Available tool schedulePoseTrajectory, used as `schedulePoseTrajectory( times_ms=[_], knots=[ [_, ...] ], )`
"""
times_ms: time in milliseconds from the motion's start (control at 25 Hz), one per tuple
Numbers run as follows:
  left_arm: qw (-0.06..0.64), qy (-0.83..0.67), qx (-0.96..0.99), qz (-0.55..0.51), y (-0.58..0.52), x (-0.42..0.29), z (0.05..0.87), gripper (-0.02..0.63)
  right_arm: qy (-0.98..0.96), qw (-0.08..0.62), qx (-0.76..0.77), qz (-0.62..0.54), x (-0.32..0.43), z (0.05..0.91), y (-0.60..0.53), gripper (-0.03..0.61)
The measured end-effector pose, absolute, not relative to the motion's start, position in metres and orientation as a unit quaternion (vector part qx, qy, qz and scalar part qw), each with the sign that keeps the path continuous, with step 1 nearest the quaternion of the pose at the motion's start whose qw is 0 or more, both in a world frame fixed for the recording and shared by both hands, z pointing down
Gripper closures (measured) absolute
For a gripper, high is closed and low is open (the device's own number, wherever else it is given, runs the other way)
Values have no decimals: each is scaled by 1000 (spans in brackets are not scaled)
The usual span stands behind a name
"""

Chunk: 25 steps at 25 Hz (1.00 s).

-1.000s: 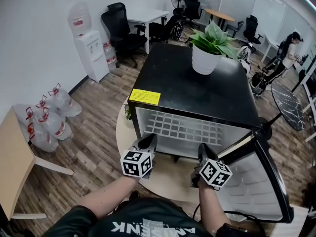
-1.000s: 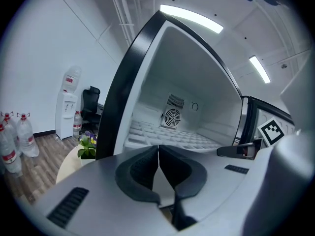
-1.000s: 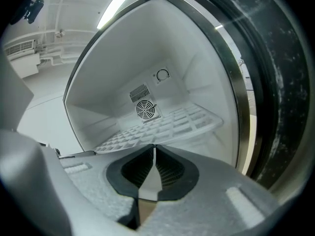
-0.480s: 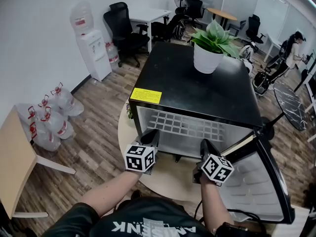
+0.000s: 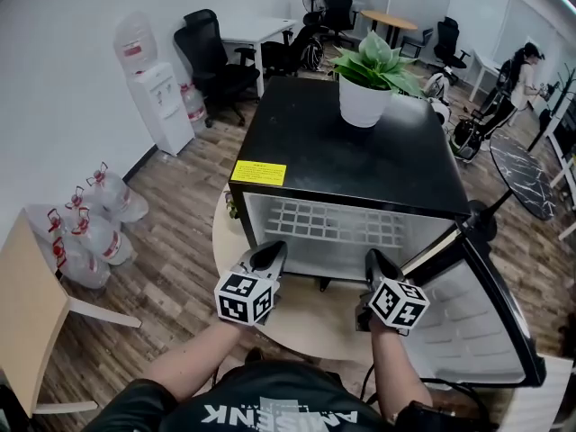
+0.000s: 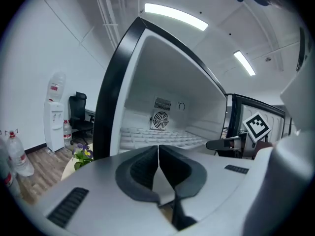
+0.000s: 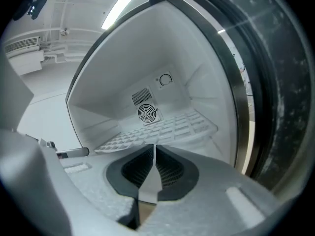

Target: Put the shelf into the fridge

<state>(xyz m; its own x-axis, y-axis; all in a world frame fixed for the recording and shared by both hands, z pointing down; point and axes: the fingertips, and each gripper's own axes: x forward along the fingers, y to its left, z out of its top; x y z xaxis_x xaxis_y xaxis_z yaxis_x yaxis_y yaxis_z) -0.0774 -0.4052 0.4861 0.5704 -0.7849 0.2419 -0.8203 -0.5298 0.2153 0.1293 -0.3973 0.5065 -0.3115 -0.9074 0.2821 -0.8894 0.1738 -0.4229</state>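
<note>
Inside, the shelf [image 5: 328, 225] already lies flat in the fridge [image 5: 360, 151], a white grid set low in the white cabinet. Its long side runs left to right across the opening, and its short side points from the near edge back toward the far wall. In the left gripper view the shelf [image 6: 162, 137] reaches back to just below the round fan [image 6: 158, 120]. The right gripper view shows the same grid [image 7: 162, 129] under that fan [image 7: 146, 113], level and spanning from wall to wall.

Both grippers sit at the near edge of the opening, 1 toward each side. The left gripper [image 5: 270, 255] has its jaws pressed together with nothing showing between them [image 6: 158, 151]. The right gripper [image 5: 373, 264] is likewise closed and holds nothing that can be seen [image 7: 154, 154]. Whether either tip touches the shelf's near edge cannot be told.

The fridge door [image 5: 477, 322] stands open on the right. The fridge rests on a round table [image 5: 306, 318], carries a yellow label [image 5: 259, 173] at the near left of its black top, and bears a potted plant [image 5: 363, 102] at the far side. A water cooler [image 5: 162, 97] stands by the wall on the left.
</note>
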Motion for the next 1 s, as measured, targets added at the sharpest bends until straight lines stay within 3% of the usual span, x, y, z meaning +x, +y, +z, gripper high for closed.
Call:
schedulePoseTrajectory(
  times_ms=[280, 520, 1000],
  knots=[
    [122, -436, 890, 51, -379, -88, 465, 607, 775, 14, -583, -245, 124, 485, -370, 557],
    [144, -435, 888, 18, -360, -106, 442, 612, 783, 8, -583, -214, 114, 459, -342, 557],
    [91, -436, 895, 28, -339, -116, 413, 612, 796, 9, -584, -160, 94, 414, -308, 557]
  ],
)
